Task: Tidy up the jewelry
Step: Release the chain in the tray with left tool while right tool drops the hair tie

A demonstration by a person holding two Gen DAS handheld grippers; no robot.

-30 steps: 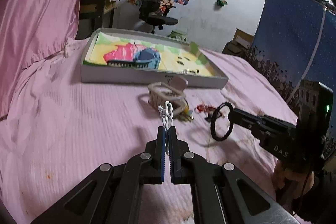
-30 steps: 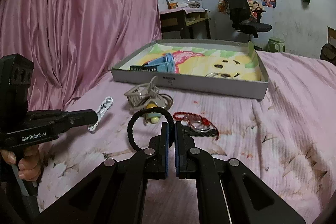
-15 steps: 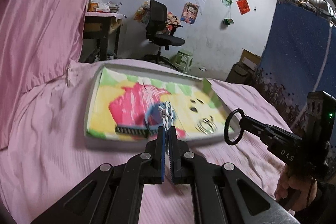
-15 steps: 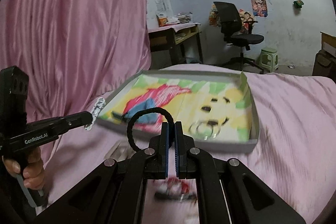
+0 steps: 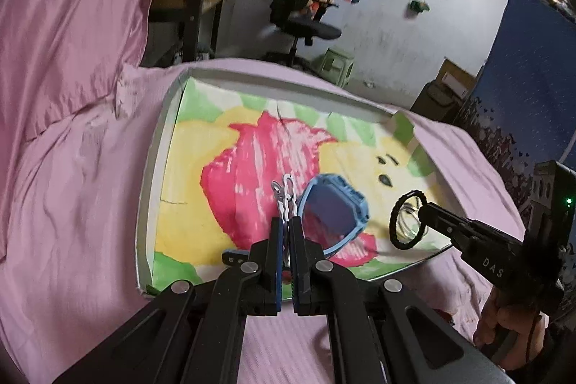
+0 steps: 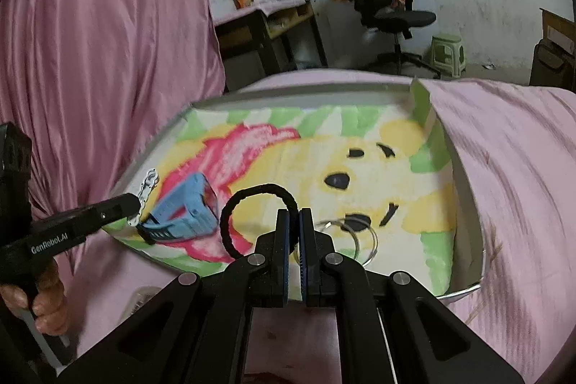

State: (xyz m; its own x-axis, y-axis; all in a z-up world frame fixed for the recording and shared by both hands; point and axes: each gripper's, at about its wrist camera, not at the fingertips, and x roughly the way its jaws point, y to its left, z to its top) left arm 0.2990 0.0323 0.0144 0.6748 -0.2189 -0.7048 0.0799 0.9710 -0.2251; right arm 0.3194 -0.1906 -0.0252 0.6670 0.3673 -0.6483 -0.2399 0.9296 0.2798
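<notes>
Left wrist view: bed (image 5: 72, 204), then tray (image 5: 158, 146) holding blue watch (image 5: 334, 215) and silver rings (image 6: 356, 236). Left tool (image 5: 286, 233) clamped on white chain (image 5: 286, 197); right tool (image 6: 294, 233) clamped on black band (image 6: 252, 200). Both hover over tray. Lower first, release onto bare liner, avoid watch.
</notes>
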